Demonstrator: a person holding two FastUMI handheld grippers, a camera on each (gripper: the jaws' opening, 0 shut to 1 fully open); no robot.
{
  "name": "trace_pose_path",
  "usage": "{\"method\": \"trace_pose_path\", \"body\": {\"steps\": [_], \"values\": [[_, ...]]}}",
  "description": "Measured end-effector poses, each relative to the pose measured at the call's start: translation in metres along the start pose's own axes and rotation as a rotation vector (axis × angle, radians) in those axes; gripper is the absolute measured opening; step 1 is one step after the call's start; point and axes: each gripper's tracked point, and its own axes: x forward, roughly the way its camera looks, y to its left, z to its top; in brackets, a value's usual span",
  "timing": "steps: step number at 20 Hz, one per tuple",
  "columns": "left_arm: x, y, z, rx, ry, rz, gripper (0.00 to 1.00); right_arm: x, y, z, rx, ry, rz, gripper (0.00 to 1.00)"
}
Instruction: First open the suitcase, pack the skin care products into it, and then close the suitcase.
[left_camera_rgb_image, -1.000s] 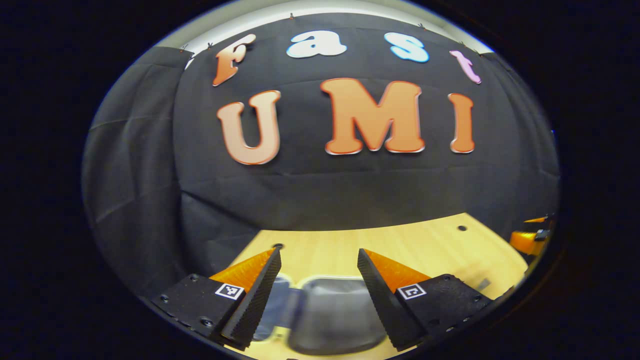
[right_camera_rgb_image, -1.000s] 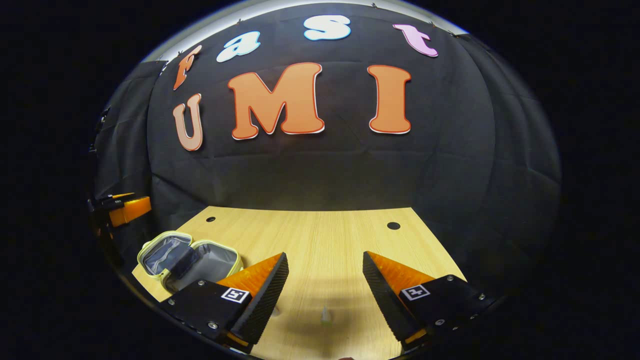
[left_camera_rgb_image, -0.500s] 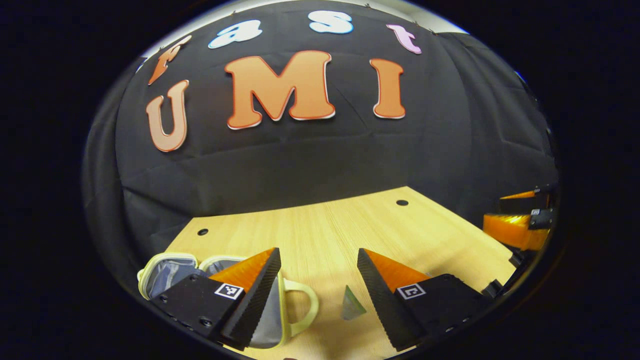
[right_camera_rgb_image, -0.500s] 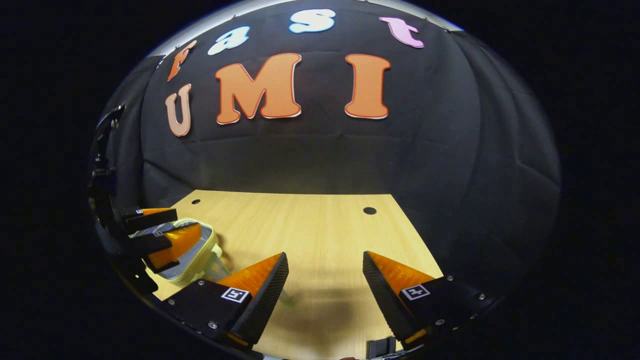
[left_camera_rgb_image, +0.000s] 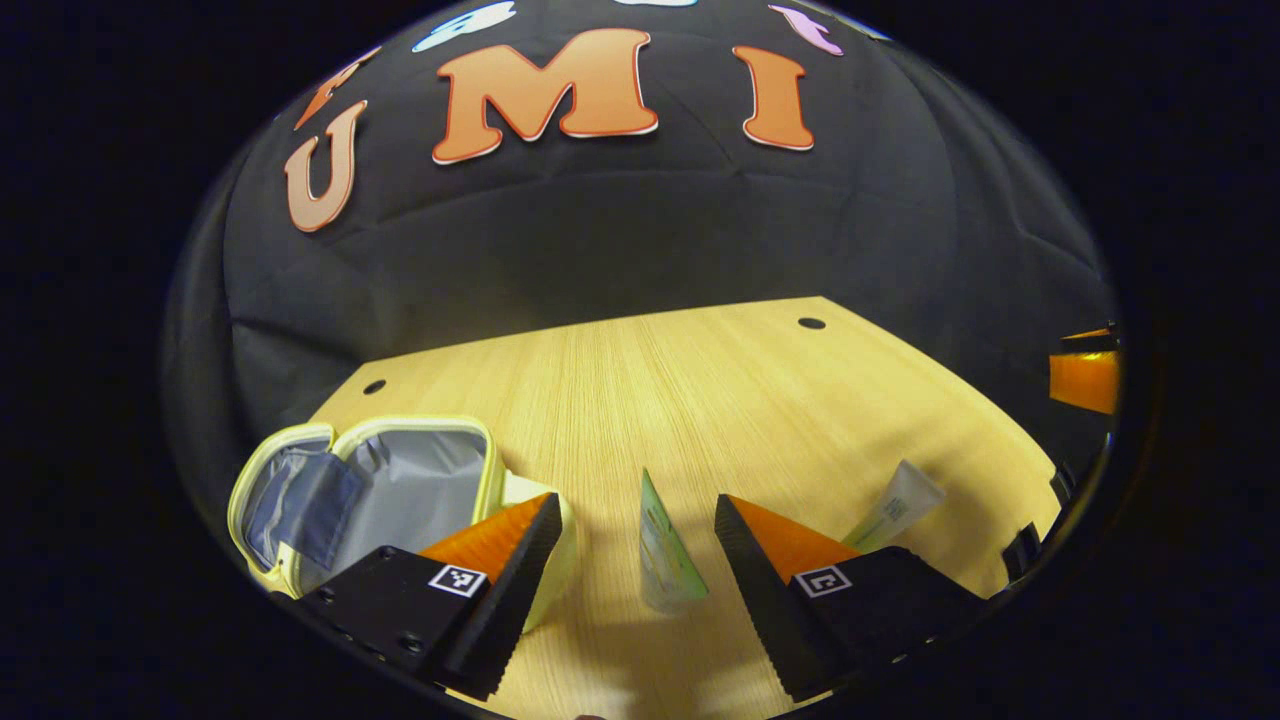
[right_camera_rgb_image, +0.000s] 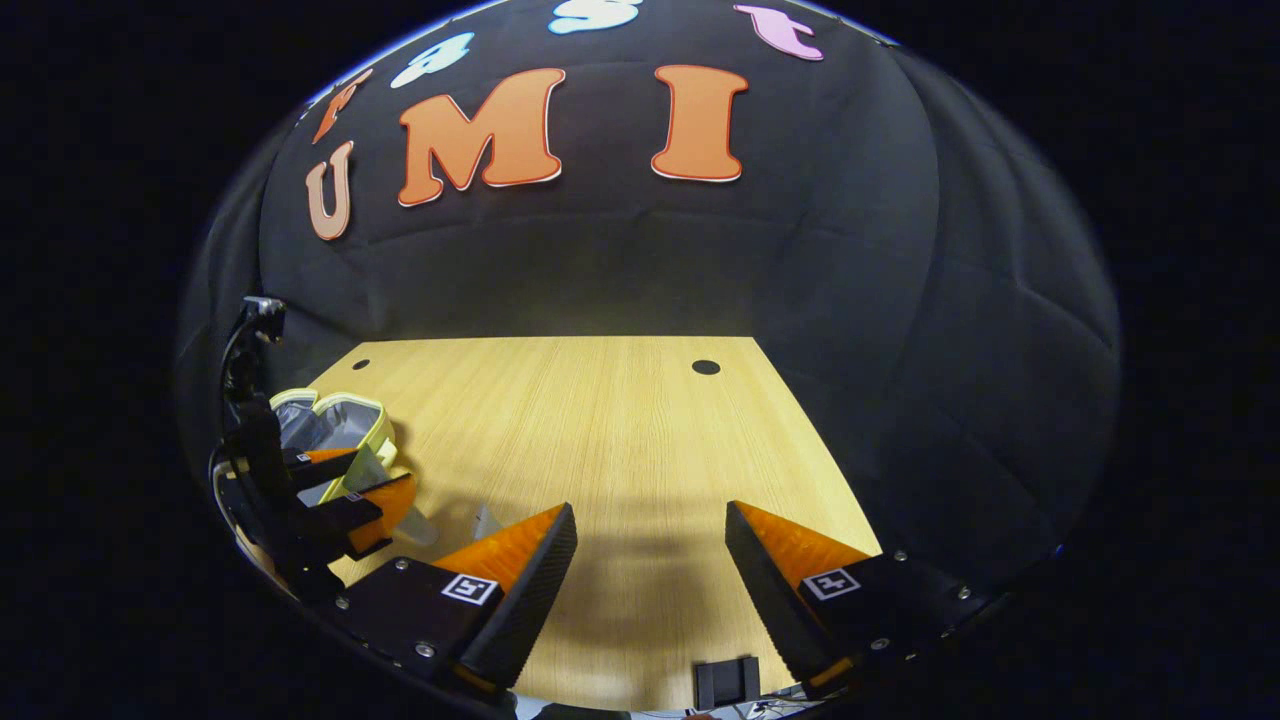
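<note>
Left gripper view: while the suitcase (left_camera_rgb_image: 380, 490) lies open just beyond the left finger, the left gripper (left_camera_rgb_image: 637, 520) hangs with jaws wide and empty; a green tube (left_camera_rgb_image: 662, 550) stands on the table (left_camera_rgb_image: 700, 390) between them, a white tube (left_camera_rgb_image: 895, 505) past the right finger

Right gripper view: right gripper (right_camera_rgb_image: 650, 535) spread wide, nothing held, bare wood between the jaws; the suitcase sits well off beyond its left finger

Step in hand: likely picking the green tube; centre both jaws around its body, lower, and close gently so it doesn't tip
</note>
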Motion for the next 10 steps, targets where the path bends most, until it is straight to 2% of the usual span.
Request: {"method": "trace_pose_path", "body": {"steps": [3, 5, 7, 9, 10], "values": [[0.012, -0.005, -0.015, 0.059, 0.021, 0.008, 0.96, 0.006, 0.005, -0.004, -0.012, 0.014, 0.006, 0.96], [0.02, -0.011, -0.023, 0.091, 0.027, 0.012, 0.72, 0.009, 0.008, -0.005, -0.023, 0.019, 0.012, 0.95], [0.018, -0.018, -0.021, 0.071, 0.022, -0.006, 0.41, 0.01, 0.013, -0.006, -0.03, 0.019, 0.017, 0.95], [0.018, -0.022, -0.022, 0.045, 0.044, -0.024, 0.3, 0.012, 0.018, -0.009, -0.035, 0.018, 0.026, 0.96], [0.016, -0.022, -0.024, 0.023, 0.055, -0.032, 0.3, 0.012, 0.025, -0.009, -0.033, 0.013, 0.04, 0.96]]}}
